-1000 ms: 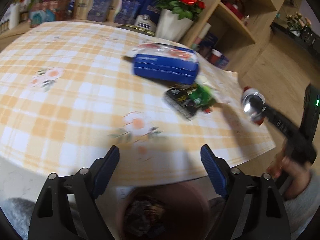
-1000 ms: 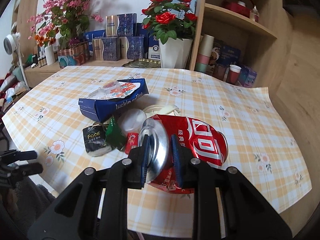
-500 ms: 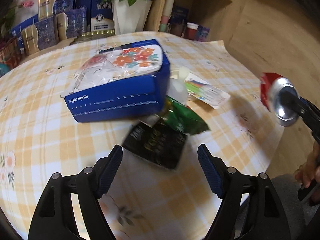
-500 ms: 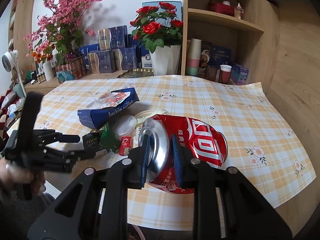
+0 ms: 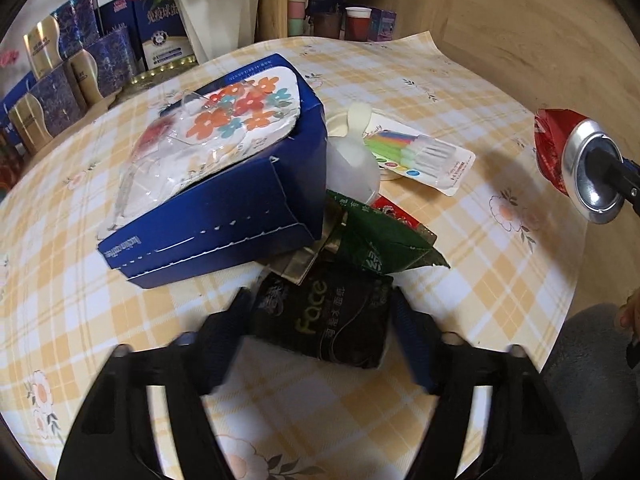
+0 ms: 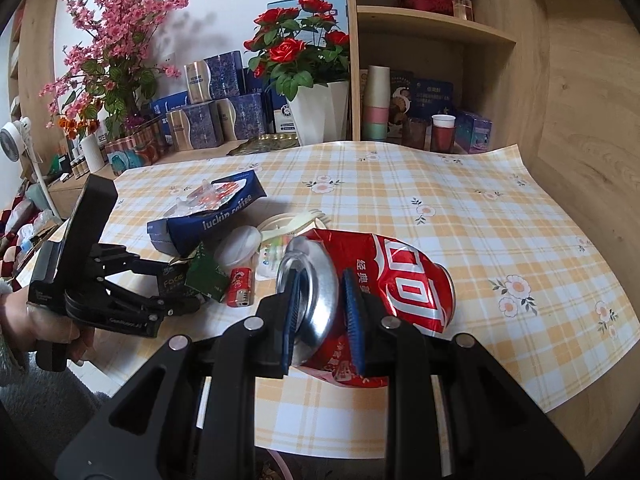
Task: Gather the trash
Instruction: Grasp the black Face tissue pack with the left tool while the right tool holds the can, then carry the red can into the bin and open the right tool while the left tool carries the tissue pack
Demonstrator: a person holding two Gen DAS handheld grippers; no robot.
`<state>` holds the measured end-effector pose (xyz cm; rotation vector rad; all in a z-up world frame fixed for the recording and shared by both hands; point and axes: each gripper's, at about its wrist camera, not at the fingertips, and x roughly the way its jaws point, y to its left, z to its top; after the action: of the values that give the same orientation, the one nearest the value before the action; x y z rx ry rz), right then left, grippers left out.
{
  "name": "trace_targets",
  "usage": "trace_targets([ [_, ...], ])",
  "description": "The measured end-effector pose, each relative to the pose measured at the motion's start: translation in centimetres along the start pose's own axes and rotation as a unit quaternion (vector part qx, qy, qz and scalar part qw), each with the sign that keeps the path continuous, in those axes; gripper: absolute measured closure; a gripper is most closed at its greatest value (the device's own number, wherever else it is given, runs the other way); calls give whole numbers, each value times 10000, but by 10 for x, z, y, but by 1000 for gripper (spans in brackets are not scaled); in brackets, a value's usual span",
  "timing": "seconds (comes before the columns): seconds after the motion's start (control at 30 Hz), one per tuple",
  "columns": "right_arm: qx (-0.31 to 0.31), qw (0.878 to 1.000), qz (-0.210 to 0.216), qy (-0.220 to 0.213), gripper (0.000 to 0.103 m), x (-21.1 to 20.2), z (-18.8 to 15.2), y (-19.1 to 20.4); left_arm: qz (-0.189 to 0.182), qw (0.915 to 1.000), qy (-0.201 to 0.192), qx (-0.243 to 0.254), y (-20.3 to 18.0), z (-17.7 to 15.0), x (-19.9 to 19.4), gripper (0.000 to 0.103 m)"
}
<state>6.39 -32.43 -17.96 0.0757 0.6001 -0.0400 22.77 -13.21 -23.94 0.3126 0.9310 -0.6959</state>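
Observation:
A black tissue pack marked "Face" (image 5: 328, 320) (image 6: 173, 280) lies flat on the checked tablecloth (image 5: 480, 280), at the near edge of a trash pile. My left gripper (image 5: 320, 312) (image 6: 176, 284) straddles the pack. Its jaws are closing, the blue pads stand right at the pack's two sides, and the pack looks unsqueezed. My right gripper (image 6: 320, 300) is shut on the rim of a crushed red soda can (image 6: 400, 276) (image 5: 560, 152), held in the air off the table's right edge.
The pile holds a blue coffee box (image 5: 240, 208) with clear plastic on top, a green wrapper (image 5: 384, 244), a white lid (image 5: 352, 160), a candle pack (image 5: 420, 152) and a red lighter (image 6: 240, 288). A potted rose (image 6: 320, 112), boxes and a wooden shelf (image 6: 432, 32) stand behind.
My left gripper swung from the table's near edge to the pile, rolled, and its jaws narrowed around the black pack. The right gripper kept the can and drifted slightly.

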Motion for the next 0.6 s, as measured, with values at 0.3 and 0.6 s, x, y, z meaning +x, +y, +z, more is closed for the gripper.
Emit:
trace_targets([
  [0.3, -110, 9997, 206, 20, 78, -19, -3, 16, -258, 9990, 69, -347, -10, -32, -33, 40],
  [0.6, -370, 9974, 581, 200, 78, -53, -25, 55, -649, 9903, -613, -1063, -20, -95, -121, 40],
])
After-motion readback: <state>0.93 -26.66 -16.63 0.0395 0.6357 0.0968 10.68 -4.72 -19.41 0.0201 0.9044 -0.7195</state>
